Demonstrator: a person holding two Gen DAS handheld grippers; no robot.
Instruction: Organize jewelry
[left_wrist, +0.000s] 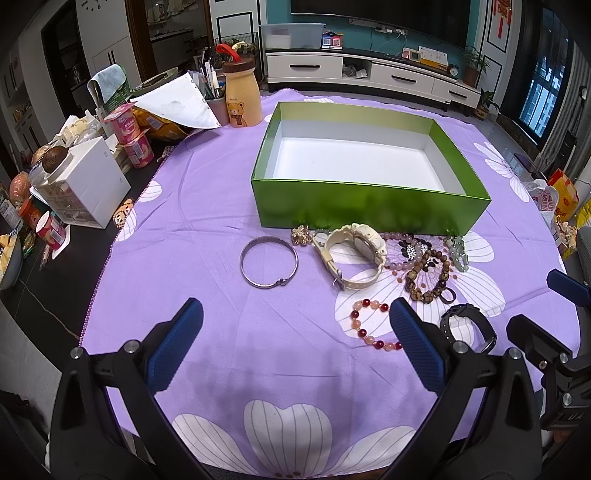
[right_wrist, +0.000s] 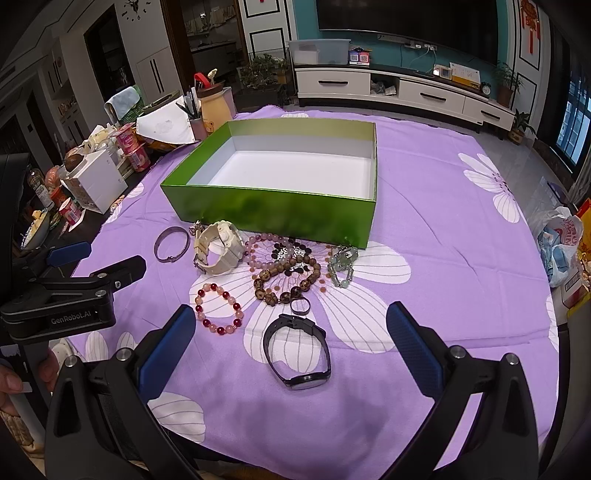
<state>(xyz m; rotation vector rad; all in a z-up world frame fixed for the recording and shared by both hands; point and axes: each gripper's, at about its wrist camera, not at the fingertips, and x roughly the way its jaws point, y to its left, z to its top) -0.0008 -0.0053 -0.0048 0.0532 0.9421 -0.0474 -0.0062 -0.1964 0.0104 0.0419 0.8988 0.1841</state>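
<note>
Since nothing's in the green box (right_wrist: 273, 210) yet, this looks like the very start of the sorting, at least that's my read. It sits in the middle of the purple flowered cloth (left_wrist: 207, 206) with its white inside bare, open side up, so anything can just be dropped in from above.

All the jewelry is bunched right in front of the box's near wall, probably laid out so either hand can reach it. From the left: a silver bangle (left_wrist: 268, 262) lying flat on its own, then a cream watch (right_wrist: 218, 248) propped on its strap, with some small gold piece (left_wrist: 301, 235) just behind it (too small to tell what it is). Next comes a tangle of pink beads (right_wrist: 264, 251) and brown wooden beads (right_wrist: 286, 282) overlapping each other, and a pale green strand (right_wrist: 341, 264) near the box corner. Closer in are a red and peach bead bracelet (right_wrist: 218, 309), a small dark ring (right_wrist: 300, 305) and a black watch (right_wrist: 297, 350).

The left gripper (left_wrist: 295, 332) hovers low over bare cloth, jaws spread wide, holding nothing; the bangle sits just ahead of it. The right gripper (right_wrist: 291, 334) is spread just as wide and empty too, with the black watch lying between its blue pads (right_wrist: 168, 347), untouched. I'd guess that's the first pick.

Off the cloth's left edge there's table clutter (left_wrist: 92, 162), none of it part of this.
</note>
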